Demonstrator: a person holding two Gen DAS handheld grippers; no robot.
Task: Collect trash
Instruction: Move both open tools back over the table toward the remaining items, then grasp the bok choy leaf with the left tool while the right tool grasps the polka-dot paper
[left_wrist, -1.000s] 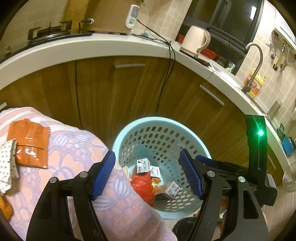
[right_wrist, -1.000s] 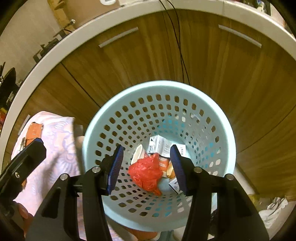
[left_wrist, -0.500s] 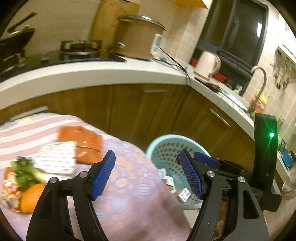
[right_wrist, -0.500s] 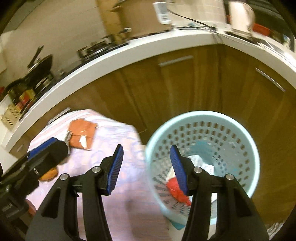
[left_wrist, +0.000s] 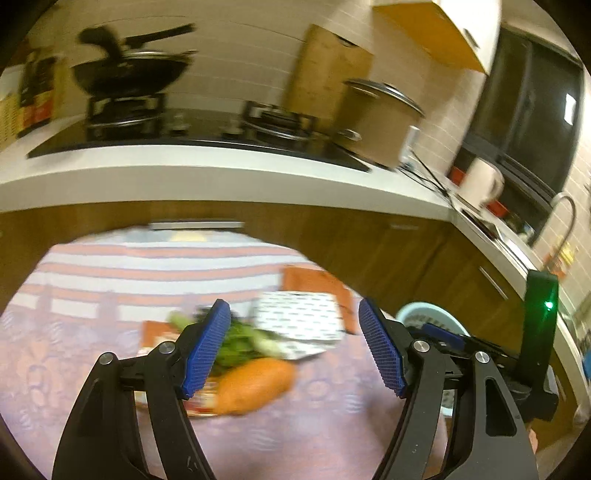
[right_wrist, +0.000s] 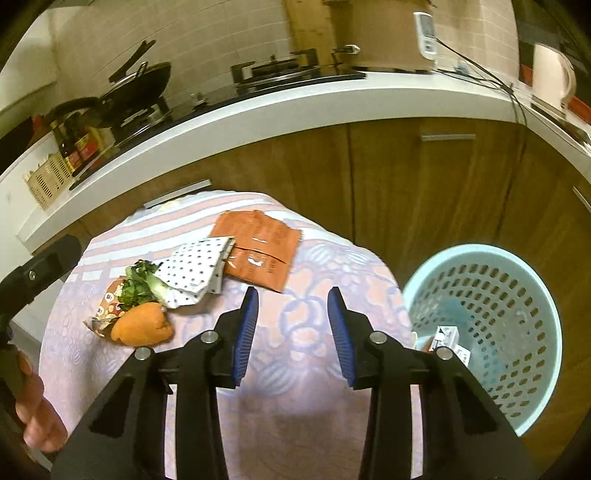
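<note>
Both grippers have been swung from above the basket (right_wrist: 480, 332) to the table (right_wrist: 303, 362); left gripper (left_wrist: 295, 350) is released, right gripper (right_wrist: 291, 332) is closing on nothing; remaining trash (right_wrist: 192, 273) lies ahead for pickup.

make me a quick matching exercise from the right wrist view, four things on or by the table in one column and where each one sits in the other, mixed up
Things:
1. orange packet
2. polka-dot wrapper
3. orange peel
4. light blue basket

Places:
A. beside the table, to the right in this view
B. nearest the table's near-left edge, below the greens
C. farthest back on the cloth, towards the cabinets
D. between the packet and the greens, overlapping the packet's left edge

Pairs: 1-C, 2-D, 3-B, 4-A
</note>
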